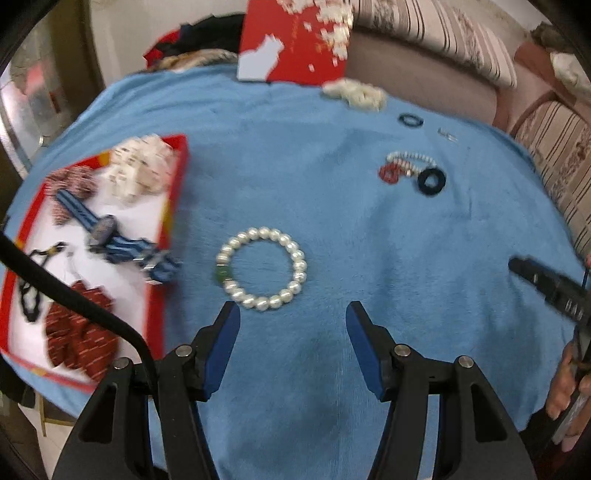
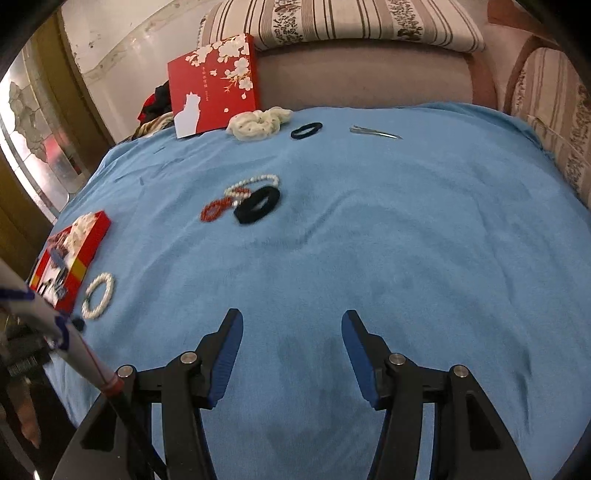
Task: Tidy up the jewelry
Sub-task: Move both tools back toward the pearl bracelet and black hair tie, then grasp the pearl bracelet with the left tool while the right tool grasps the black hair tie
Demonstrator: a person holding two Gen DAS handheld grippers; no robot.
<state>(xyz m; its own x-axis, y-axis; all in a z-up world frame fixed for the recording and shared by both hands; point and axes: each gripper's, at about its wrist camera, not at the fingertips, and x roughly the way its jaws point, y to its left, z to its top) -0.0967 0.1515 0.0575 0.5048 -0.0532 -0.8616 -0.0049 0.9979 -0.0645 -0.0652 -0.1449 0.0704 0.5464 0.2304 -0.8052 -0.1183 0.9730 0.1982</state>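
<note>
Blue cloth (image 2: pixel 369 258) covers the table before a striped sofa (image 2: pixel 332 22).

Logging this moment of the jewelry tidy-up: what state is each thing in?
Left gripper: open, empty.
Right gripper: open, empty.
Red box: open, partly filled.
Box lid: off, propped upright.
Pearl bracelet: flat on blue cloth, outside box.
Black hair tie: on cloth, touching red bead bracelet.

Red box (image 1: pixel 173 206) contents motion-blurred; cable (image 1: pixel 74 295) hides part; lid (image 1: pixel 295 40) top cropped.
</note>
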